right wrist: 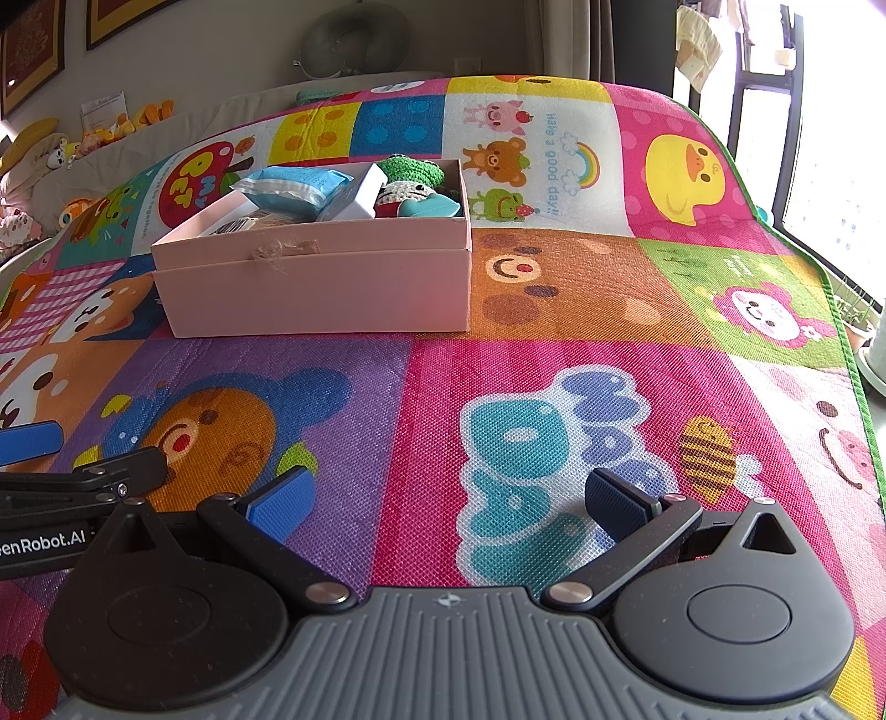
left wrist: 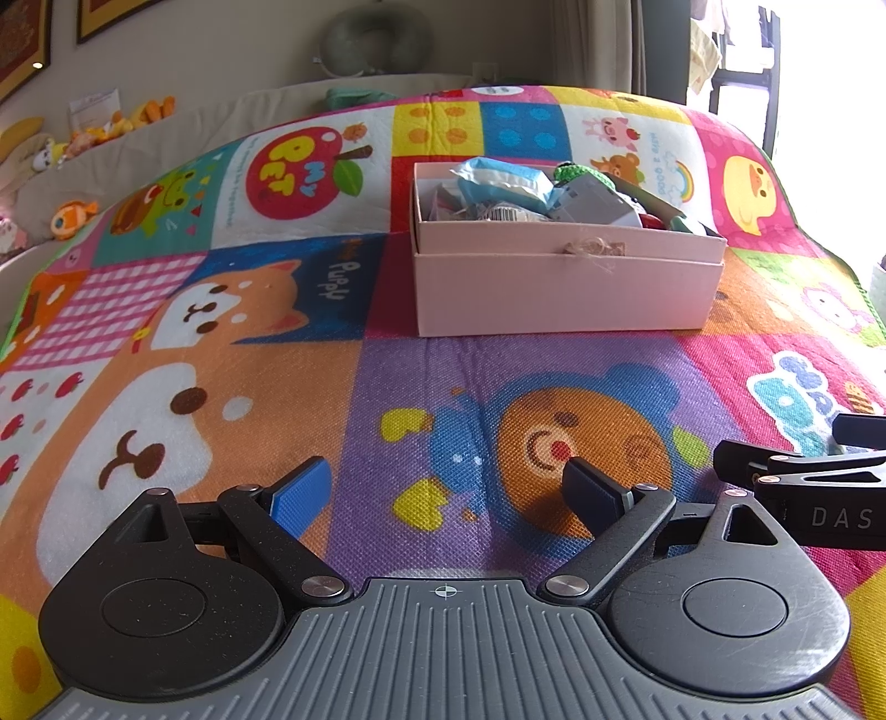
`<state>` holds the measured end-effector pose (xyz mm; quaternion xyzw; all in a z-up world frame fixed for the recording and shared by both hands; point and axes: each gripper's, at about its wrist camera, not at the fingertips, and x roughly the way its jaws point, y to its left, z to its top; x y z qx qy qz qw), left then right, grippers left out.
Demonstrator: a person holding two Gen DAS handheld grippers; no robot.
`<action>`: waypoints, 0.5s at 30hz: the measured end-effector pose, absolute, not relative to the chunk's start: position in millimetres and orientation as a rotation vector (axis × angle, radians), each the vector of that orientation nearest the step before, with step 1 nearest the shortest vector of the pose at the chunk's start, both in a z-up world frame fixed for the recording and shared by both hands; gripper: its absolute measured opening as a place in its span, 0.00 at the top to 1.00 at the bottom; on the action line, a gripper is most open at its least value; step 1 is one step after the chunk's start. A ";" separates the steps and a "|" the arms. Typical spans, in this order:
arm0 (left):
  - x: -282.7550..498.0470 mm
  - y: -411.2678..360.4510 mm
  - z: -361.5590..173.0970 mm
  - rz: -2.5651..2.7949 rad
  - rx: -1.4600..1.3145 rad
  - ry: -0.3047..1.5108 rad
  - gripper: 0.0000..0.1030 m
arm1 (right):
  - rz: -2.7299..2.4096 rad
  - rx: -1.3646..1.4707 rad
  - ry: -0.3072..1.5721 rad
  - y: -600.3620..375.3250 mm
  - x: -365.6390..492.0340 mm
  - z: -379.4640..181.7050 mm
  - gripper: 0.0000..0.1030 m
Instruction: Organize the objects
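Note:
A pink cardboard box (left wrist: 565,288) (right wrist: 321,288) sits on the colourful cartoon play mat (left wrist: 387,387) (right wrist: 498,376). It is full: a blue wipes packet (left wrist: 501,180) (right wrist: 290,185), a grey-white carton (left wrist: 595,202) (right wrist: 357,194), a green crocheted toy (right wrist: 412,166) and other small items. My left gripper (left wrist: 446,490) hovers open over the mat, well short of the box, with nothing between its blue pads. My right gripper (right wrist: 448,495) is open too and empty, to the right of the left one and equally short of the box.
Plush toys (left wrist: 72,216) lie along the beige bed edge at the far left. A grey neck pillow (left wrist: 376,39) rests against the back wall. A bright window (right wrist: 830,138) lies to the right, past the mat's green border.

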<state>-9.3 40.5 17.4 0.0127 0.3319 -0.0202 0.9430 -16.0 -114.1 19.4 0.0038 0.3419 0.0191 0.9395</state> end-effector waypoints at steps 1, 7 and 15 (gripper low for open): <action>-9.4 40.2 17.3 -0.040 0.030 0.677 0.08 | 0.039 0.007 0.698 -114.0 -15.8 19.5 0.00; -5.0 40.2 16.8 -0.029 0.021 0.681 0.06 | 0.039 0.008 0.698 -114.1 -16.0 19.5 0.00; -6.1 37.7 17.8 -0.021 0.024 0.690 0.06 | 0.039 0.008 0.698 -113.9 -16.2 19.3 0.00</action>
